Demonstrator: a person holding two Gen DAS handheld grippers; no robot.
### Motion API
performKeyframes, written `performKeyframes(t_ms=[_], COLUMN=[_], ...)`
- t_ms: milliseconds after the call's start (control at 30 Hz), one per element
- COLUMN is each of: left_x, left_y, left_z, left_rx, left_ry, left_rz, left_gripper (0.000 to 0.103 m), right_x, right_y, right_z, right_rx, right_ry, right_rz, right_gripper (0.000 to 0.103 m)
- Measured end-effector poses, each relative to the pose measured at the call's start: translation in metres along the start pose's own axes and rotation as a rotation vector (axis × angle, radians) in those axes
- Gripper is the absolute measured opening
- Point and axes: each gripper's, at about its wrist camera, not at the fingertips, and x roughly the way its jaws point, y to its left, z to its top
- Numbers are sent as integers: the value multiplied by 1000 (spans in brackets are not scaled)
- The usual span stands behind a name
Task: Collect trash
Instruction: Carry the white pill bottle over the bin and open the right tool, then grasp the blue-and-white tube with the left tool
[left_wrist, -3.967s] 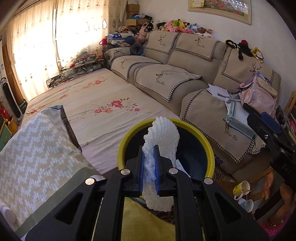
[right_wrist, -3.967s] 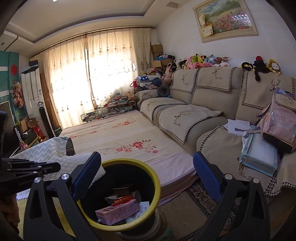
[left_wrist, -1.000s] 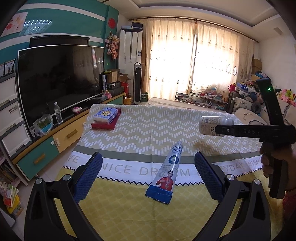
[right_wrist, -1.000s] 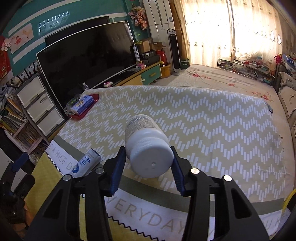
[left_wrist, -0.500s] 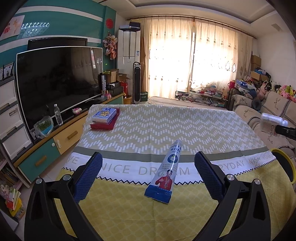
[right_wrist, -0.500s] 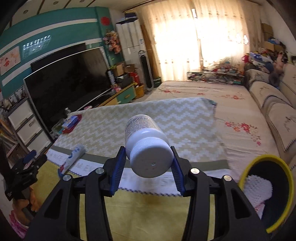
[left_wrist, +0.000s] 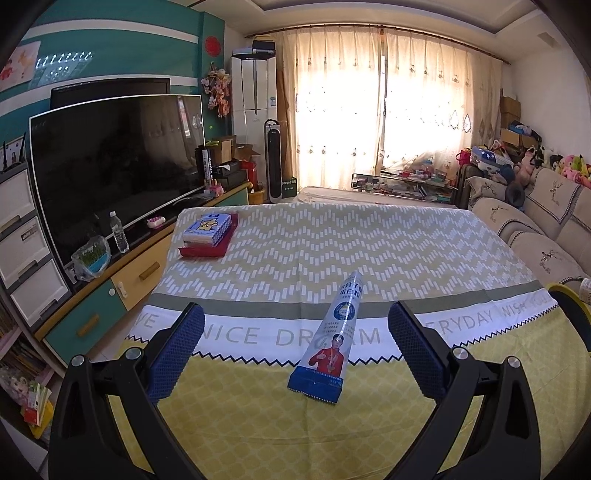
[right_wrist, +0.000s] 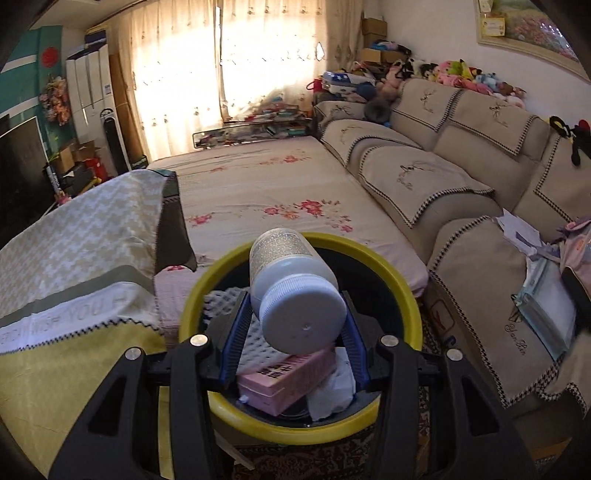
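Note:
My right gripper (right_wrist: 295, 332) is shut on a white plastic bottle (right_wrist: 295, 291) with a ribbed white cap, held over the mouth of a black bin with a yellow rim (right_wrist: 402, 291). Inside the bin lie a pink carton (right_wrist: 288, 376), white foam netting (right_wrist: 225, 299) and crumpled paper. In the left wrist view my left gripper (left_wrist: 295, 354) stands open above the table, with a blue and white tube (left_wrist: 332, 339) lying on the cloth between its fingers, untouched. The bin's rim (left_wrist: 565, 291) and the bottle's end (left_wrist: 585, 288) show at the right edge there.
A table under a yellow and grey patterned cloth (left_wrist: 332, 240) carries a boxed stack on a red tray (left_wrist: 208, 232) at the far left. A television (left_wrist: 110, 162) and cabinet stand left. A flowered mattress (right_wrist: 277, 184) and beige sofa (right_wrist: 461, 166) lie beyond the bin.
My right gripper swung with the bottle from above the table across to over the bin. The left gripper kept still, open over the tube.

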Motion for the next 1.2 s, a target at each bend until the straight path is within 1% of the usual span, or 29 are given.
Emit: performKeyframes(t_ms=[33, 67, 100, 133, 200, 300, 333, 400, 433, 500, 600, 633, 700, 767, 833, 867, 933, 1000, 1200], left_x=[0, 1, 1, 1, 1, 2, 2, 2, 2, 2, 4, 6, 11, 20, 27, 32, 42, 54, 84], left_y=[-1, -1, -2, -2, -3, -4, -4, -4, -4, -4, -7, -9, -16, -25, -31, -32, -33, -32, -23], left_z=[0, 0, 0, 0, 0, 1, 1, 1, 1, 1, 1, 1, 1, 0, -1, -1, -1, -1, -1], left_rx=[3, 7, 10, 13, 18, 21, 20, 20, 20, 21, 40, 51, 82, 125, 137, 133, 116, 93, 24], left_ry=[2, 4, 5, 6, 7, 10, 11, 11, 12, 13, 23, 30, 57, 102, 141, 163, 205, 252, 347], left_rz=[0, -1, -1, 0, 1, 1, 0, 1, 1, -1, -13, -20, -41, -60, -96, -114, -131, -148, -184], left_gripper=[98, 98, 98, 98, 98, 98, 98, 98, 98, 98, 98, 98, 98, 98, 98, 98, 98, 97, 93], right_x=[6, 9, 9, 7, -4, -26, -35, -50, -56, -65, -69, -72, -76, -79, -85, -87, -90, -90, -88], right_y=[-3, -5, -4, 0, 10, 38, 49, 71, 82, 101, 119, 120, 122, 125, 129, 131, 133, 134, 131], right_z=[-2, -3, -3, -3, -1, 1, 2, 2, 0, -2, -7, -9, -9, -9, -12, -13, -14, -13, -10], right_rx=[7, 10, 15, 26, 36, 11, 5, -20, -38, -65, -106, -104, -105, -111, -130, -138, -148, -146, -138], right_ry=[2, 1, -9, -23, -68, -163, -197, -255, -288, -321, -328, -347, -362, -376, -401, -410, -421, -421, -410], right_rz=[-11, -31, -46, -37, 30, 118, 164, 222, 242, 274, 289, 294, 290, 283, 276, 273, 266, 270, 287], right_gripper=[50, 60, 61, 61, 61, 62, 62, 65, 67, 68, 69, 69, 73, 78, 81, 84, 86, 87, 91])
